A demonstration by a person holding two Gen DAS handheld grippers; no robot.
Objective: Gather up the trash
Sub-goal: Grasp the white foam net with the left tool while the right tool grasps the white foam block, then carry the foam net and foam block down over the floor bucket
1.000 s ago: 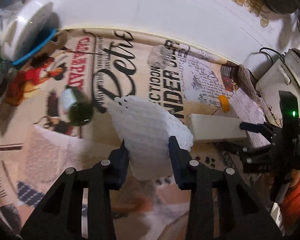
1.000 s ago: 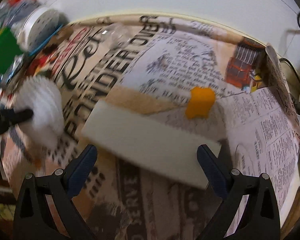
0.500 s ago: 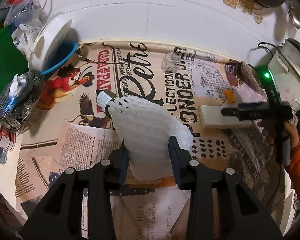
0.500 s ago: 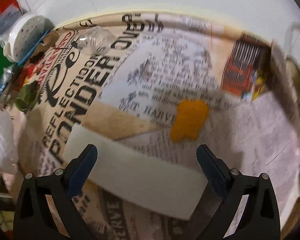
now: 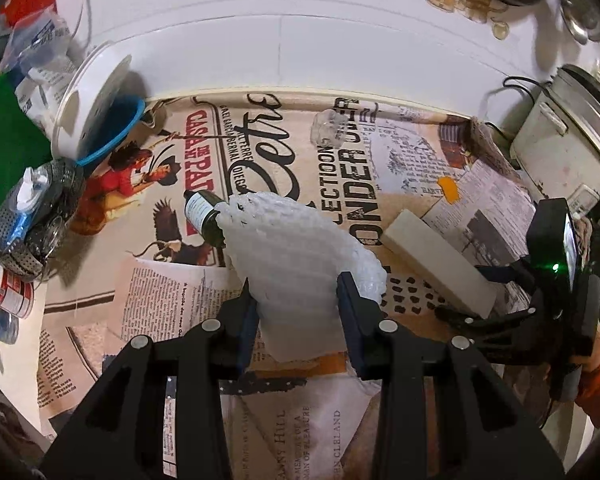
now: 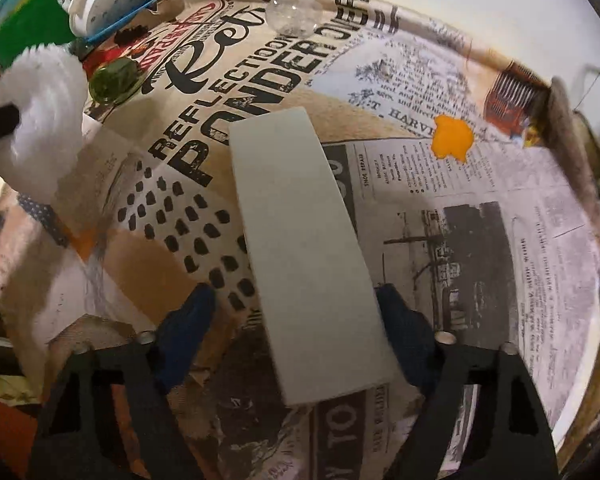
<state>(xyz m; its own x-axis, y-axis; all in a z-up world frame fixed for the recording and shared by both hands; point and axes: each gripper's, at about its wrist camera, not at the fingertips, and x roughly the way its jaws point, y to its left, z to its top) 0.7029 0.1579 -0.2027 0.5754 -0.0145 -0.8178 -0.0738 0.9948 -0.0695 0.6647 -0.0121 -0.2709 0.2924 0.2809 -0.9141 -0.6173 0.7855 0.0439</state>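
My left gripper [image 5: 298, 312] is shut on a white foam net sleeve [image 5: 296, 256] and holds it above the newspaper-covered table; the sleeve also shows in the right wrist view [image 6: 40, 120]. A white foam block [image 6: 304, 252] lies on the table between the open jaws of my right gripper [image 6: 296, 312], which straddles its near end without touching it on the left. The block [image 5: 436, 264] and right gripper [image 5: 480, 312] show in the left wrist view. A green glass bottle [image 5: 204, 220], a crumpled clear plastic piece [image 5: 328, 128] and an orange scrap [image 5: 448, 190] lie on the table.
A white perforated lid in a blue bowl [image 5: 96, 120] and a metal mesh holder [image 5: 36, 216] stand at the left. A white appliance [image 5: 564, 136] stands at the right by the wall. Jars [image 5: 4, 292] sit at the table's left edge.
The right gripper swung round and moved in, so the foam block now runs lengthwise between its jaws, which have narrowed. The left gripper lifted back with the foam net.
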